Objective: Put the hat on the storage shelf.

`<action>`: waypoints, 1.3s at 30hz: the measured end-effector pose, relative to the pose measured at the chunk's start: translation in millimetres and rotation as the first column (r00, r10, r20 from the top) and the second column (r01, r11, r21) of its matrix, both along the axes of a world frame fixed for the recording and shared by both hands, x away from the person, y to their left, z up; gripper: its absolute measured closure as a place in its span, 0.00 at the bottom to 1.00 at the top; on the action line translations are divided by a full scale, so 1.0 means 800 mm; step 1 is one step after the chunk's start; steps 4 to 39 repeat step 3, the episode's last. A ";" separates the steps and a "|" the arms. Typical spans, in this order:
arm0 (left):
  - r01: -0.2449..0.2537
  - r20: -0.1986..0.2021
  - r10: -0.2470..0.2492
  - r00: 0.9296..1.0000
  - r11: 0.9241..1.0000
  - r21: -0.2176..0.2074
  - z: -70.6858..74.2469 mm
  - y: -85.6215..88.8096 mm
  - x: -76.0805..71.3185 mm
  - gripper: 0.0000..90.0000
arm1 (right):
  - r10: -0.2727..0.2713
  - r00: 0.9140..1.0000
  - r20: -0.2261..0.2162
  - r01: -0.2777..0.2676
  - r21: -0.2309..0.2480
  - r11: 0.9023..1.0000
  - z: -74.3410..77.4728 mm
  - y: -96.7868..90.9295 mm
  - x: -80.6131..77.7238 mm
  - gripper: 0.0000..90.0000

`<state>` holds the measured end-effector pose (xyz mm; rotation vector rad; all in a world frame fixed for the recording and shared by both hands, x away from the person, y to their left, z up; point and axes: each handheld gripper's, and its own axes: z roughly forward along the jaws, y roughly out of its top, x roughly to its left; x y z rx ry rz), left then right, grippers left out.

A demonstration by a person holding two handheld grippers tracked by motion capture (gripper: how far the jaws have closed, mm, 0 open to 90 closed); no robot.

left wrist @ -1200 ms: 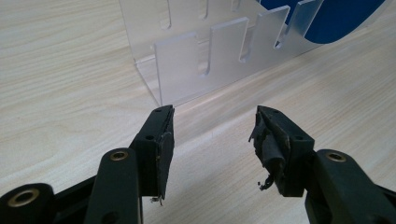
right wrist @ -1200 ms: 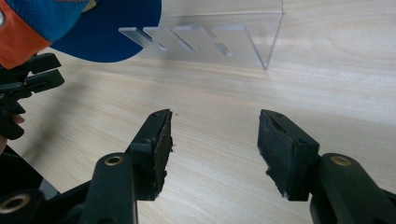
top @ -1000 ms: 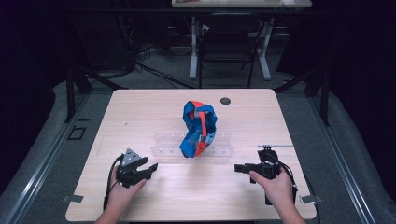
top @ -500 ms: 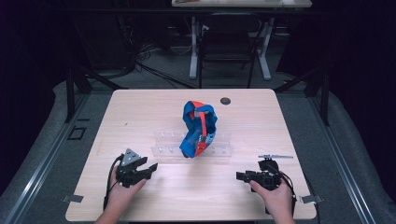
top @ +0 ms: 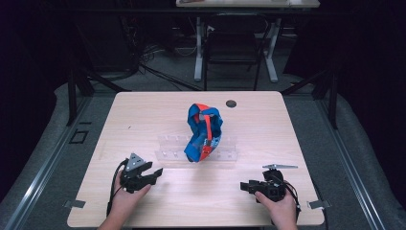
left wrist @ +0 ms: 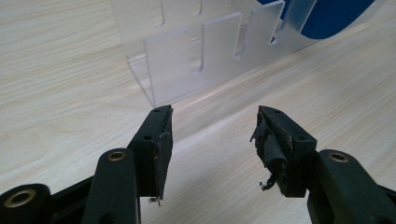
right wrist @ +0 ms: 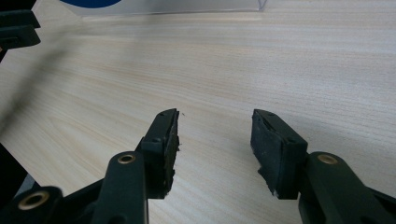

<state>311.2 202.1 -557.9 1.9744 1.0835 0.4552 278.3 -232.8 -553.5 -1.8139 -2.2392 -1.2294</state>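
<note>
Seemingly at the reach stage: blue-and-red bundle [top: 203,132] propped upright on the clear rack [top: 167,154], toward its right half, untouched. Left gripper [top: 155,171] set down in front of the rack's left end, jaws wide, nothing between, aimed at the rack's near corner. Right gripper [top: 244,186] in front of and past the rack's right end, low over the table [top: 143,110], jaws having just been closing a little yet wide apart, nothing between. To do the reach well: bring one gripper in from the front of the rack, level with the bundle's lower fold, staying clear of the rack's slotted walls. Keep the jaws spread until astride a single band or fold, then close firmly. Hold the other gripper ready beside the rack to steady it, such light plastic being likely to slide under a pull. Lift straight up out of the slots rather than dragging sideways, to avoid snagging or tipping. Mind the frayed pad [left wrist: 273,149] on the left gripper, perhaps weaker in grip. By count: one bundle, one rack, one small dark disc [top: 231,103] behind the rack, two grippers, one table.
</note>
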 end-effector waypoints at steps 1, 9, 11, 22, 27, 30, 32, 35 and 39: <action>0.007 0.004 -0.007 1.000 1.000 0.001 0.000 -0.002 -0.001 0.52 | -0.001 1.000 0.003 0.001 0.000 1.000 0.000 0.000 0.000 0.56; 0.016 0.002 -0.016 1.000 1.000 0.001 0.001 -0.005 -0.002 0.52 | 0.007 1.000 0.004 -0.007 0.001 1.000 0.001 -0.001 -0.001 0.56; 0.016 0.002 -0.016 1.000 1.000 0.001 0.001 -0.005 -0.002 0.52 | 0.007 1.000 0.004 -0.007 0.001 1.000 0.001 -0.001 -0.001 0.56; 0.016 0.002 -0.016 1.000 1.000 0.001 0.001 -0.005 -0.002 0.52 | 0.007 1.000 0.004 -0.007 0.001 1.000 0.001 -0.001 -0.001 0.56; 0.016 0.002 -0.016 1.000 1.000 0.001 0.001 -0.005 -0.002 0.52 | 0.007 1.000 0.004 -0.007 0.001 1.000 0.001 -0.001 -0.001 0.56; 0.016 0.002 -0.016 1.000 1.000 0.001 0.001 -0.005 -0.002 0.52 | 0.007 1.000 0.004 -0.007 0.001 1.000 0.001 -0.001 -0.001 0.56; 0.016 0.002 -0.016 1.000 1.000 0.001 0.001 -0.005 -0.002 0.52 | 0.007 1.000 0.004 -0.007 0.001 1.000 0.001 -0.001 -0.001 0.56; 0.016 0.002 -0.016 1.000 1.000 0.001 0.001 -0.005 -0.002 0.52 | 0.007 1.000 0.004 -0.007 0.001 1.000 0.001 -0.001 -0.001 0.56; 0.016 0.002 -0.016 1.000 1.000 0.001 0.001 -0.005 -0.002 0.52 | 0.007 1.000 0.004 -0.007 0.001 1.000 0.001 -0.001 -0.001 0.56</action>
